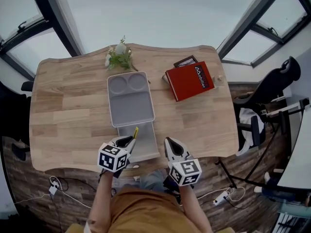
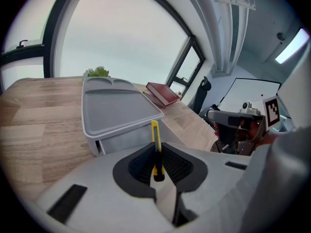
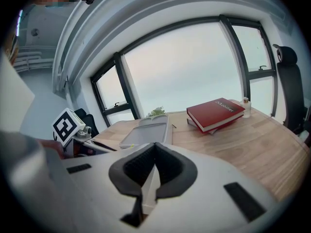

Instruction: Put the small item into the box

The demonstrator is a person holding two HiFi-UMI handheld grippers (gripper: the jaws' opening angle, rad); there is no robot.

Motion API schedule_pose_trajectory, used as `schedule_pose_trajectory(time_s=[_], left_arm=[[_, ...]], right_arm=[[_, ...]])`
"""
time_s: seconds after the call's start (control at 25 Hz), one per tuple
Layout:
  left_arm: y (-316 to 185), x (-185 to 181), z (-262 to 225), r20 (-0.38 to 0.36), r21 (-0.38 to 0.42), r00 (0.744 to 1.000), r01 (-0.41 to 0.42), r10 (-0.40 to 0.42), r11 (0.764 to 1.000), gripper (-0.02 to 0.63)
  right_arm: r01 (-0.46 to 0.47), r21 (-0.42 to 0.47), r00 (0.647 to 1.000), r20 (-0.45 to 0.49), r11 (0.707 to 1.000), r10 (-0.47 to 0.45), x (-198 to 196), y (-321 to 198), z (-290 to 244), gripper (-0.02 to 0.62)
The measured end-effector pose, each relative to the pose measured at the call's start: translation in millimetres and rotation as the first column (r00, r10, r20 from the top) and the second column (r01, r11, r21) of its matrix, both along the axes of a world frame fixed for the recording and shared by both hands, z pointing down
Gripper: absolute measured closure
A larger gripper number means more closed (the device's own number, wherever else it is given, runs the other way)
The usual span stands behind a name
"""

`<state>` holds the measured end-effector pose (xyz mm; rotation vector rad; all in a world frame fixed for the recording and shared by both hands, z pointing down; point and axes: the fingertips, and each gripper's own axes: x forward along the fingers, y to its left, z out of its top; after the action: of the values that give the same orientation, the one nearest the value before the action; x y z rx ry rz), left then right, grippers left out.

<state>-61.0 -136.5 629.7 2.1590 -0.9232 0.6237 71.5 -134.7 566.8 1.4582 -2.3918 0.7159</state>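
Small yellow cutter stands upright, pinched between the pads of the left tongs, yellow end protruding past the tips. In the head view this end sits at the near left edge of the grey box, where a lower grey section sticks out from under the lid. Right tongs closed, pads meeting, nothing between them; held just right of the box's near end. Box rests on wooden tabletop. Red book lies to the far right, well apart.
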Motion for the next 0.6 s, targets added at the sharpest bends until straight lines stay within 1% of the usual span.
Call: schedule_pose_trajectory(time_s=[0.24,0.6], left_arm=[[1.3,6.8,13.8,0.048,-0.049,0.998,-0.042,0.045,0.998,0.563],[-1.4,13.1,31.3,0.119,-0.124,0.99,-0.063,0.078,0.99,0.563]], right_arm=[[0.015,-0.024,1.0,0.0,1.0,-0.015,0.3,-4.2,8.2,0.591],[0.007,-0.037,1.0,-0.004,0.999,-0.007,9.3,-8.9,11.8,0.591]])
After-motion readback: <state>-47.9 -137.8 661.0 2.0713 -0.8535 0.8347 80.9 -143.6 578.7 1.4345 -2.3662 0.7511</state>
